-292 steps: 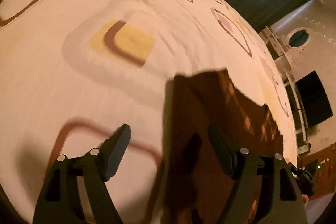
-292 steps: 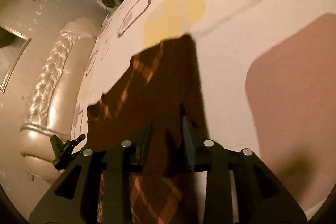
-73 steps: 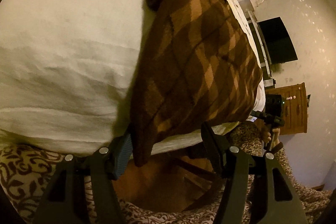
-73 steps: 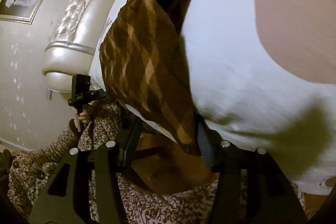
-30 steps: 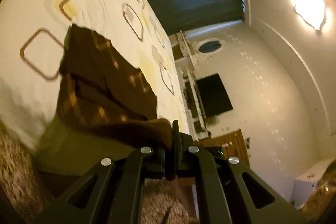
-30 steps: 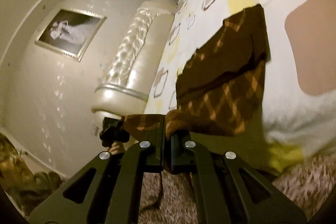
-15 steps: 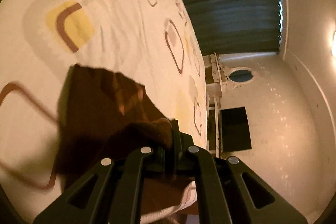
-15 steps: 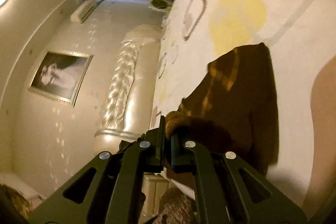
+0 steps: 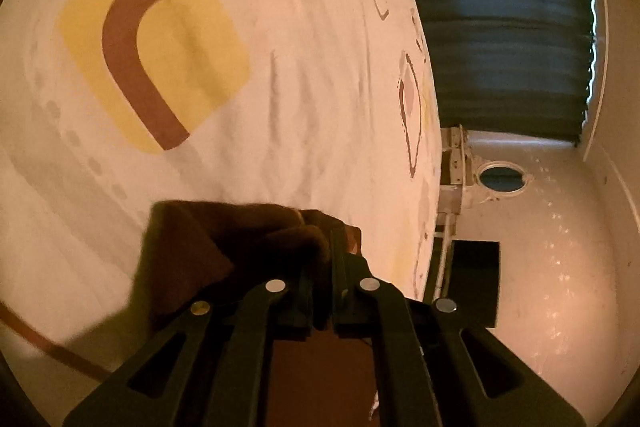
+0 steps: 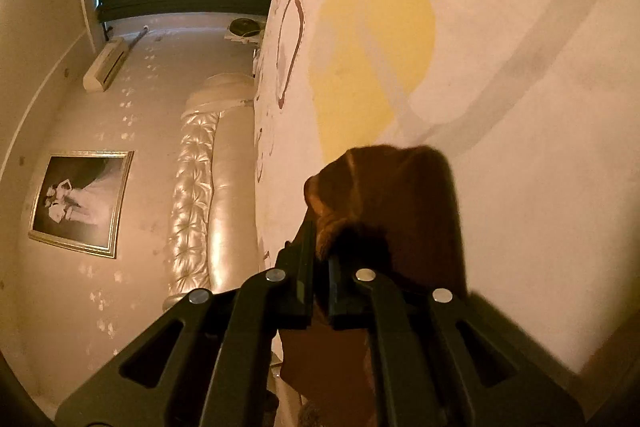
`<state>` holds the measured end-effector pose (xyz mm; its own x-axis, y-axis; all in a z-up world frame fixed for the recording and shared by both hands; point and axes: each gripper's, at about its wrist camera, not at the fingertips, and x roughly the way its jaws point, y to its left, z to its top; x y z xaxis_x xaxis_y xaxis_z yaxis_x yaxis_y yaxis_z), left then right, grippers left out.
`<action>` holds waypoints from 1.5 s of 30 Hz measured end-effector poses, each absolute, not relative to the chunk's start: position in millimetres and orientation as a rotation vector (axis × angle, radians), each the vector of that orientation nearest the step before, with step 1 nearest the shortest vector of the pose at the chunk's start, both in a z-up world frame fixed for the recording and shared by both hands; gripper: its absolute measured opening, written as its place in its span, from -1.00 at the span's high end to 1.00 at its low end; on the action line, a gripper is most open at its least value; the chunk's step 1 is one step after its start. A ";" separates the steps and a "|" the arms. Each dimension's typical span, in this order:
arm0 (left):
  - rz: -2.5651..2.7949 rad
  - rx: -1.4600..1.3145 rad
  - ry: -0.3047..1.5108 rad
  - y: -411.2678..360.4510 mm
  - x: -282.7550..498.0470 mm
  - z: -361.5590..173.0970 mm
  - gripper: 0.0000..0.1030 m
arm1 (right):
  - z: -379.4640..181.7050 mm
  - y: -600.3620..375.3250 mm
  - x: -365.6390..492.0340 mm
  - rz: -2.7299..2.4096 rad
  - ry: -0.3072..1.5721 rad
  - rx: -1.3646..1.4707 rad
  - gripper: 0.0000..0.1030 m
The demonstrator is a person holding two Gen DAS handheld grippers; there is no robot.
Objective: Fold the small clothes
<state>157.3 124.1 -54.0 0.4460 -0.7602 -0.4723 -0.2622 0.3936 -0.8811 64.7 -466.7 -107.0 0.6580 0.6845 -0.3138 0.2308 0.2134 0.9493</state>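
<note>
Gripping: both grippers pinch one brown garment above a bed

Left gripper (image 9: 326,259): black, jaws together and clamped on a bunched fold of the brown garment (image 9: 224,251), which fills the narrow slit between the pads

Right gripper (image 10: 320,251): black, jaws likewise clamped on a gathered edge of the same cloth (image 10: 396,211), with fabric puffing out just past the fingertips

Garment, left wrist view: dark brown, spread to the left of the gripper and lying on the bedsheet (image 9: 300,75); a paler brown panel shows near the camera, below the jaws, between the gripper's arms

Garment, right wrist view: draped to the right of the gripper over the sheet (image 10: 520,167), with its far edge rounded and a faint lighter stripe running through it; whether this part rests flat or hangs just clear I cannot tell

Bedsheet: cream with rounded yellow patches and brown outlines, lightly wrinkled beyond the cloth

Far background, left wrist view: dark curtain (image 9: 500,35) at the far right, a round mirror (image 9: 502,179) below it, and a black screen (image 9: 476,279) near the bed's edge

Far background, right wrist view: tufted pearl headboard (image 10: 208,195) at the left, a framed picture (image 10: 80,203) on the wall, and an air conditioner (image 10: 106,65) high up
</note>
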 end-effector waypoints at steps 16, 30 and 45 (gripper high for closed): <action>-0.343 -1.114 1.073 158.7 139.8 -51.8 0.33 | -101.3 -484.9 62.1 0.250 0.763 1.342 0.14; -0.426 -0.959 1.143 186.1 10.5 -40.6 -0.35 | -90.0 -463.8 -48.9 0.240 0.948 1.174 0.03; -0.460 -0.913 1.179 131.3 -7.9 -38.7 -0.13 | -87.8 -392.3 -37.6 0.337 1.038 1.060 0.39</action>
